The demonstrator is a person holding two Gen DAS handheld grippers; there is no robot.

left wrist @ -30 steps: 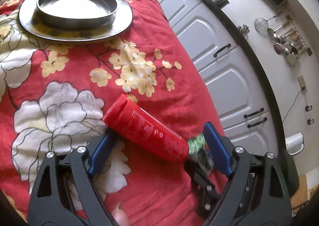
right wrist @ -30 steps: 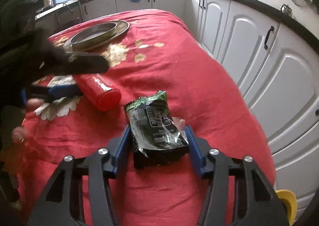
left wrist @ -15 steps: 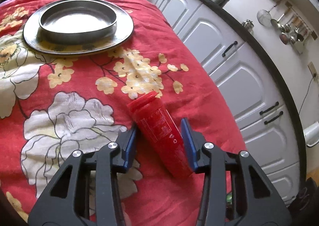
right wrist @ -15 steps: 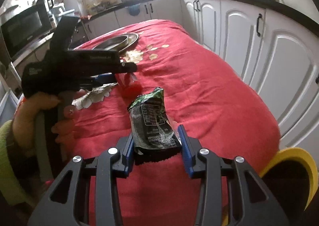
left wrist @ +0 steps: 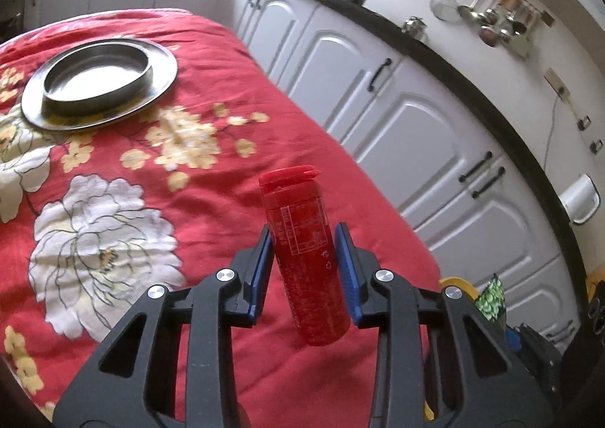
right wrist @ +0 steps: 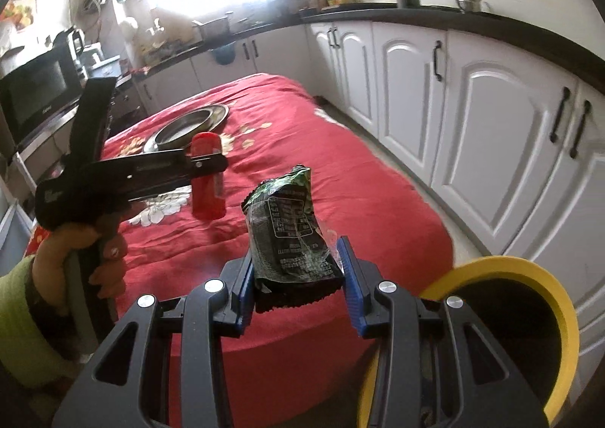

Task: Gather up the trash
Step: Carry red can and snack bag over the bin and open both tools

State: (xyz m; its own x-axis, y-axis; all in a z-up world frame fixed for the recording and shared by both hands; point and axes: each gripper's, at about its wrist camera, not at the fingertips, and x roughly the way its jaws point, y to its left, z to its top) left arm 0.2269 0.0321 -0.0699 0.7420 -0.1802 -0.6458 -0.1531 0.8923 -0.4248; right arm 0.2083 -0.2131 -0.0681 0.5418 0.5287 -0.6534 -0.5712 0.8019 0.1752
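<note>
- Left gripper (left wrist: 304,261): jaws have just been closing and are now clamped on the red bottle (left wrist: 304,258), one blue pad on each side of its body. Bottle is off the table (left wrist: 234,352), roughly upright with a slight tilt, flip cap on top.
- Right wrist view confirms it: the red bottle (right wrist: 207,178) hangs clear above the red floral cloth, held out in front of the person's hand (right wrist: 87,250) with the green sleeve.
- Right gripper (right wrist: 297,269): jaws have closed further within the last second and are clamped on the green-black snack wrapper (right wrist: 291,235). Wrapper crumpled, standing up between the pads, lifted clear of the cloth.
- Yellow-rimmed bin (right wrist: 529,333): dark opening, low and right of the right gripper, just beside the table edge. In the left wrist view only a sliver of its yellow rim (left wrist: 453,282) shows past the table corner.
- Steel plate with shallow dish (left wrist: 98,84) sits at the far end of the table, well apart from both grippers. Not trash, as far as I can judge; leave.
- Step in hand (judgement): both items picked and lifted; transport to the bin comes next. No other loose trash visible on the cloth.
- Next move calls for: swing the right gripper over the bin opening and open the jaws there; then bring the left gripper across the table corner and do the same.
- Risk: the bottle is smooth and gripped at mid-body; could slip or pivot if swung fast. The wrapper is light and may cling to a pad on release.
</note>
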